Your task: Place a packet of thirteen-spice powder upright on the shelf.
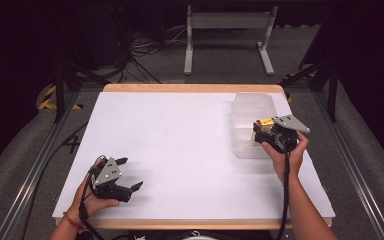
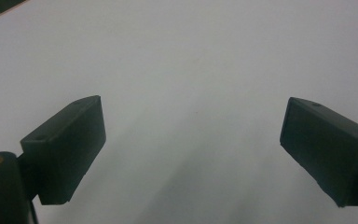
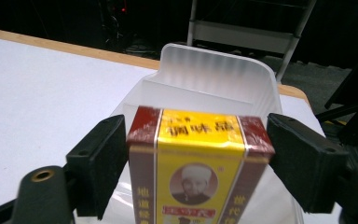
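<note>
A yellow and dark-red box [image 3: 196,163] with printed characters and a portrait stands between the jaws of my right gripper [image 3: 196,140], over a clear plastic container [image 3: 214,65]. The box looks slightly blurred, and the pads stand beside its two sides without clearly pressing on it. In the high view the right gripper [image 1: 261,132] hangs over the near part of the container [image 1: 250,100] at the table's right, with the box [image 1: 265,121] showing yellow at its tip. My left gripper [image 1: 131,173] rests near the front left edge, open, with only white tabletop between its pads [image 2: 70,149].
The white tabletop [image 1: 180,135] has a wooden rim at its far edge. Beyond it, on the dark floor, are a grey metal stand [image 1: 227,35] and loose cables. Metal rails run along both sides of the table.
</note>
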A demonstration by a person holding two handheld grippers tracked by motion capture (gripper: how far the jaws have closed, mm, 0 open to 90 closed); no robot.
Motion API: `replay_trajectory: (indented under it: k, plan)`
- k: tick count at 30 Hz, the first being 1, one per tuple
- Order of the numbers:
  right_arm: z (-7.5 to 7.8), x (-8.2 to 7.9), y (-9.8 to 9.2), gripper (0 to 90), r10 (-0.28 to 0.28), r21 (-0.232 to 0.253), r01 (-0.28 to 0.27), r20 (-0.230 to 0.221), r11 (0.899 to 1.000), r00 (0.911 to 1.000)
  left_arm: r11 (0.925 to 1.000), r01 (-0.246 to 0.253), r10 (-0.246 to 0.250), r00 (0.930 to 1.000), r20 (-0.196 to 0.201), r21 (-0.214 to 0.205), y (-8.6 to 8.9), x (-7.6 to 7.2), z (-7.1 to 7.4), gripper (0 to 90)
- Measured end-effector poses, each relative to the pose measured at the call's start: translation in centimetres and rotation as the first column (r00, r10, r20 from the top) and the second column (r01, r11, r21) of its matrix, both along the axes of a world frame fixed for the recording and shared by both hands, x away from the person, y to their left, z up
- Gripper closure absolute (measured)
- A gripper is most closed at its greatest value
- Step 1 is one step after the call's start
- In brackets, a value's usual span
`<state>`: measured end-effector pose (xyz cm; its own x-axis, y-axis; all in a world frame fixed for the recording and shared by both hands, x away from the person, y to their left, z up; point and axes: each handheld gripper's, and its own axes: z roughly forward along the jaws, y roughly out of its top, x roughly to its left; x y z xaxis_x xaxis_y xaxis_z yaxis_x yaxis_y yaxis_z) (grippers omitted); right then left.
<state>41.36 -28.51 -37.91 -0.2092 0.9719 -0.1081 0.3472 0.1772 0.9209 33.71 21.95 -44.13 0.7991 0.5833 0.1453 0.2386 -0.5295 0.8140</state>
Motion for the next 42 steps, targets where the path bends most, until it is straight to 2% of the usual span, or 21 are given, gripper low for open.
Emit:
replay_trajectory:
  k: [6,7,9,21,24,31,42]
  plan:
    - [0.3,-0.2,0.3,19.5,0.007,-0.020,-0.007,-0.002,1.000,1.0000,1.0000,0.001,-0.001,1.0000,-0.004,-0.006,-0.1,0.0,0.0,7.4]
    - [0.4,-0.2,0.5,18.6,0.020,-0.040,-0.020,-0.013,0.999,0.9997,1.0000,0.000,0.000,1.0000,-0.006,-0.003,-0.1,0.0,0.0,7.4]
    - [0.5,-0.3,0.6,17.9,0.027,-0.050,-0.028,-0.019,0.998,0.9994,1.0000,0.001,-0.001,1.0000,-0.006,-0.003,-0.1,0.0,0.0,7.4]
    - [1.6,-0.6,0.5,17.5,0.048,-0.077,-0.050,-0.025,0.996,0.9985,1.0000,0.003,-0.003,1.0000,-0.003,-0.004,-0.3,0.0,0.1,7.4]
    - [1.9,-0.9,0.7,16.2,0.067,-0.123,-0.071,-0.036,0.990,0.9971,1.0000,0.003,-0.003,1.0000,-0.003,-0.003,-0.3,0.0,0.1,7.4]
    - [2.4,-1.3,0.6,16.3,0.104,-0.137,-0.111,-0.058,0.984,0.9929,1.0000,0.001,-0.001,1.0000,-0.003,-0.003,-0.3,0.0,0.1,7.4]
    - [2.6,-2.4,0.3,16.2,0.159,-0.176,-0.171,-0.082,0.969,0.9840,1.0000,0.003,-0.003,1.0000,-0.007,-0.001,-0.3,0.0,0.1,7.4]
